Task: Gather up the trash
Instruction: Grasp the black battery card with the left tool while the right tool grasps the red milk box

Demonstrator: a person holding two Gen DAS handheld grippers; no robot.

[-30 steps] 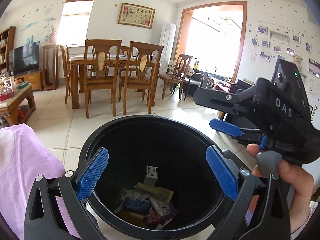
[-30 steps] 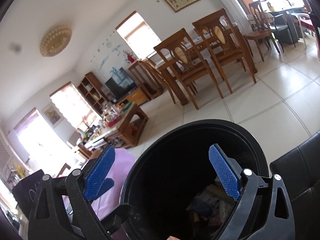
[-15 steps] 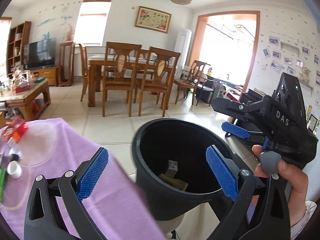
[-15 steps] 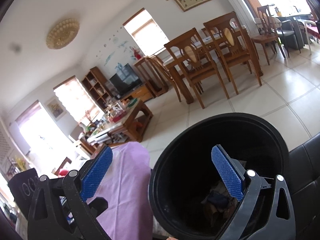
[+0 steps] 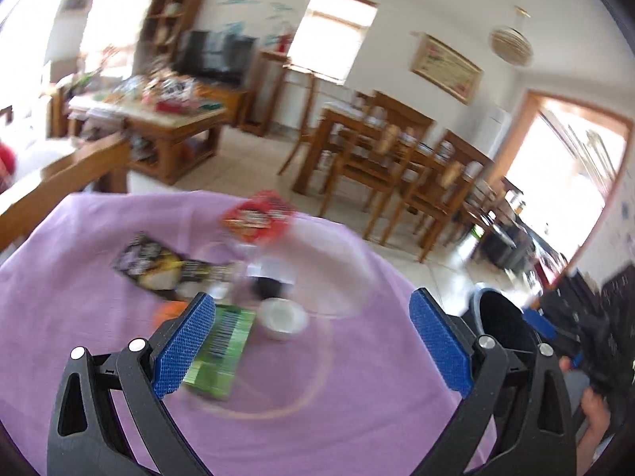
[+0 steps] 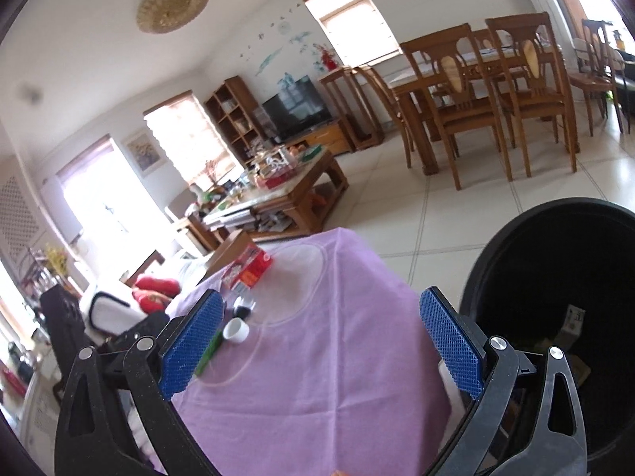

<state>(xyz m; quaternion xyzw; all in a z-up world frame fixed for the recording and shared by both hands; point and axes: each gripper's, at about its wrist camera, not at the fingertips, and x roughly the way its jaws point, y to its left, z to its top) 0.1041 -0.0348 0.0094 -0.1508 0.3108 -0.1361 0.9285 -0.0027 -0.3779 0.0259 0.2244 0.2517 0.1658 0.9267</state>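
Note:
Trash lies on a purple tablecloth (image 5: 79, 317): a green carton (image 5: 220, 353), a white cap (image 5: 282, 319), a red packet (image 5: 258, 218) and a dark snack wrapper (image 5: 151, 261). My left gripper (image 5: 313, 341) hovers open above the cloth, the green carton just inside its left finger. The black trash bin (image 6: 563, 289) stands right of the table with wrappers at its bottom. My right gripper (image 6: 321, 341) is open and holds nothing, between the cloth (image 6: 317, 357) and the bin. Its view also shows the red packet (image 6: 248, 267), white cap (image 6: 236, 330) and green carton (image 6: 208, 351).
A wooden coffee table (image 6: 285, 194) loaded with clutter stands beyond the purple table. Dining chairs and table (image 6: 488, 91) fill the back right on tiled floor. A hand (image 5: 593, 424) holds the other gripper at the lower right beside the bin (image 5: 504, 325).
My left gripper has swung left from over the bin to above the trash on the cloth. The right gripper also turned left, so the bin now sits at its right.

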